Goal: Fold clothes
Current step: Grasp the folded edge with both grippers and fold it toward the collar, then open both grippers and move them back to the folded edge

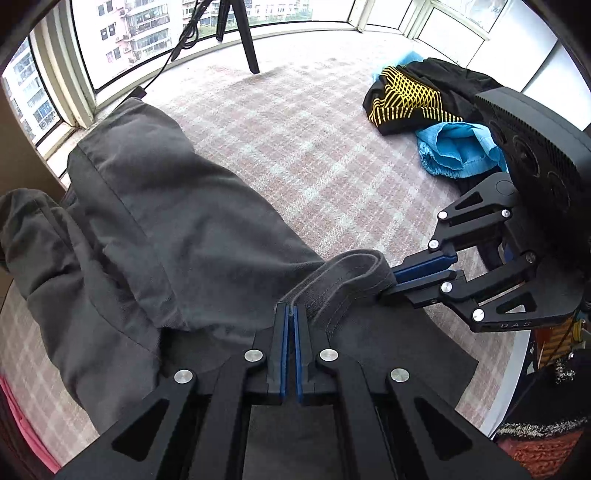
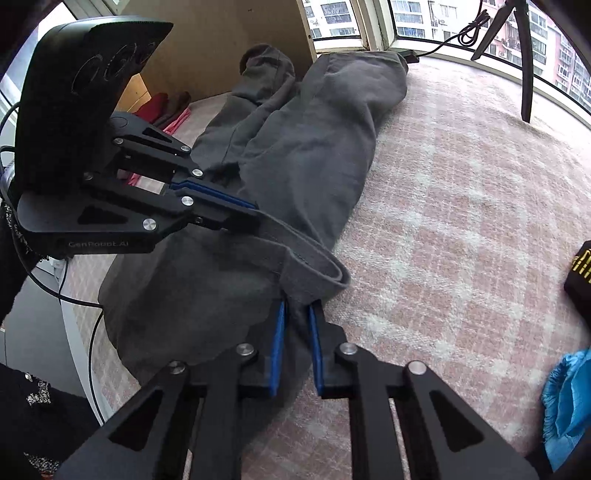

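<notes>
The dark grey cotton trousers [image 1: 177, 229] lie stretched across the pink-and-white checked carpeted surface [image 1: 295, 147], legs running to the upper left of the left-wrist view, waistband [image 1: 343, 273] at centre. The left tool [image 1: 291, 314] at bottom centre has its blue pads pressed together on the waistband edge, pinching the fabric. The right tool [image 1: 397, 282] comes in from the right of that frame, also clamped on the waistband's other end.

In the right-wrist view, the trousers [image 2: 303, 155] run toward the upper centre, and the right tool [image 2: 297, 314] at the bottom grips a bunch of grey cloth between its pads; the left tool [image 2: 255, 210] bites the band from the left.

Off at the upper right of the left-wrist view sits a black garment with yellow mesh stripes [image 1: 410, 98], a bright blue quilted garment [image 1: 458, 147] touching it below. A black tripod leg [image 1: 245, 37] stands by the window [image 1: 147, 29] at top.
</notes>
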{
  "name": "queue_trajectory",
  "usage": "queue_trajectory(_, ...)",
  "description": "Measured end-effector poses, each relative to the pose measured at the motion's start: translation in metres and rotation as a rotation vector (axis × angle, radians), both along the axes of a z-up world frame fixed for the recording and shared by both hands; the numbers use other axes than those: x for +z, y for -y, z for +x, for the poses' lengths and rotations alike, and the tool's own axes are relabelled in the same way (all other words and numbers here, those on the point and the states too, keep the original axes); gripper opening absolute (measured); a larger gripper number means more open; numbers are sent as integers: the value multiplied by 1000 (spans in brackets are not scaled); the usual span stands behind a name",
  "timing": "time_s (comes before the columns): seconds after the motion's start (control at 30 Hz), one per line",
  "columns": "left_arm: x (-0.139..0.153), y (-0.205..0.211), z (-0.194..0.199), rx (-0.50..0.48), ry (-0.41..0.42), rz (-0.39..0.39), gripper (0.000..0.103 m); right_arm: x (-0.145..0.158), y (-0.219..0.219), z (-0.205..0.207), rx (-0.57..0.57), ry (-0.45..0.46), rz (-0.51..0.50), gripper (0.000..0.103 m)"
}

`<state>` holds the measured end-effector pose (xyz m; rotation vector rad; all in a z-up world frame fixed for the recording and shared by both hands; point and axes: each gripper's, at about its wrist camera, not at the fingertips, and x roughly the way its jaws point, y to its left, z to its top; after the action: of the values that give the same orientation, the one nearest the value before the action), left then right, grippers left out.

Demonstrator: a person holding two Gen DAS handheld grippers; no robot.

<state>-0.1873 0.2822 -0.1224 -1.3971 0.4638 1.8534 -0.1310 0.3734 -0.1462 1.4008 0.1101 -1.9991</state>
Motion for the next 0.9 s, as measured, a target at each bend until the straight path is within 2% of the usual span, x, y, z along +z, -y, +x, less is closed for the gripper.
queue_trajectory(0.13, 20, 25, 7, 61, -19, 21, 2, 23, 3, -1, 12, -32, -78, 6)
queue_trajectory(0.2, 16, 35, 5, 79, -21, 8, 2, 23, 9, -5, 15, -32, -83, 6)
queue_trajectory(0.37, -32, 34, -17, 167, 64, -75, 4, -22, 14, -30, -71, 132, 17, 7)
queue_trajectory(0.4, -34, 35, -18, 176, 65, -95, 5, -22, 13, -30, -83, 132, 31, 8)
queue_trajectory(0.5, -10, 56, -13, 209, 5, -61, 10, -5, 11, -25, -86, 34, 86, 19)
queue_trajectory(0.6, 18, 92, -5, 256, -61, -42, 18, 16, 18, -19, -11, -21, 50, 21)
queue_trajectory(0.67, 22, 118, 0, 283, -77, -65, 21, 24, 31, -16, 50, -44, 27, 29)
queue_trajectory(0.73, 17, 142, 5, 324, -66, -93, 28, 27, 50, -12, 123, -91, 36, 37)
queue_trajectory(0.9, -10, 183, 11, 424, 36, -85, 30, 15, 103, -9, 350, -145, 112, 37)
